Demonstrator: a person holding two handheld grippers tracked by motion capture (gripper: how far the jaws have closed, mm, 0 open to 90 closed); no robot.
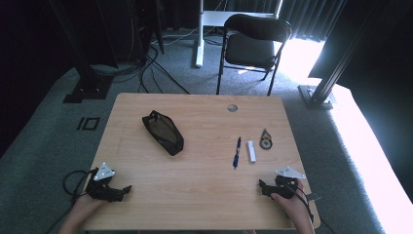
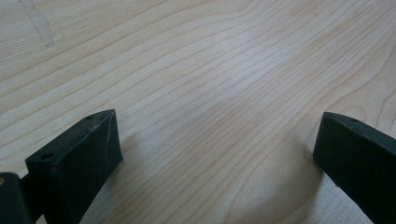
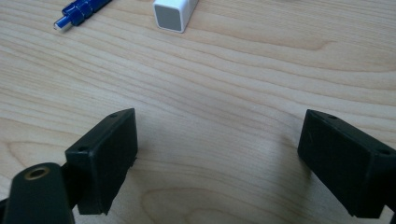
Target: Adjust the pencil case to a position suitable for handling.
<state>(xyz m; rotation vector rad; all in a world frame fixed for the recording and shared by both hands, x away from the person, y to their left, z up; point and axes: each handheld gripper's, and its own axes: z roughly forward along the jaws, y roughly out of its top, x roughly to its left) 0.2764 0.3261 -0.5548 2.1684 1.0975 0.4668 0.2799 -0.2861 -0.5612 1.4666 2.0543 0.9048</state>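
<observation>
My left gripper [image 1: 124, 189] rests at the table's near left corner, held by a hand. Its jaws stand wide apart over bare wood [image 2: 219, 135], so it is open. My right gripper [image 1: 263, 185] sits near the front right edge, also open with nothing between its jaws [image 3: 219, 140]. A blue pen [image 1: 236, 152] and a white rectangular stick [image 1: 251, 150] lie side by side ahead of the right gripper. In the right gripper view the pen's tip [image 3: 79, 11] and the white stick's end [image 3: 172, 14] show at the top. A black pouch [image 1: 163, 132] lies left of centre.
A small dark round-bodied object [image 1: 266, 139] lies right of the white stick. The wooden table [image 1: 204, 195] has a cable hole [image 1: 232, 107] at its far edge. A black folding chair [image 1: 252, 44] stands beyond the table, with cables on the carpet.
</observation>
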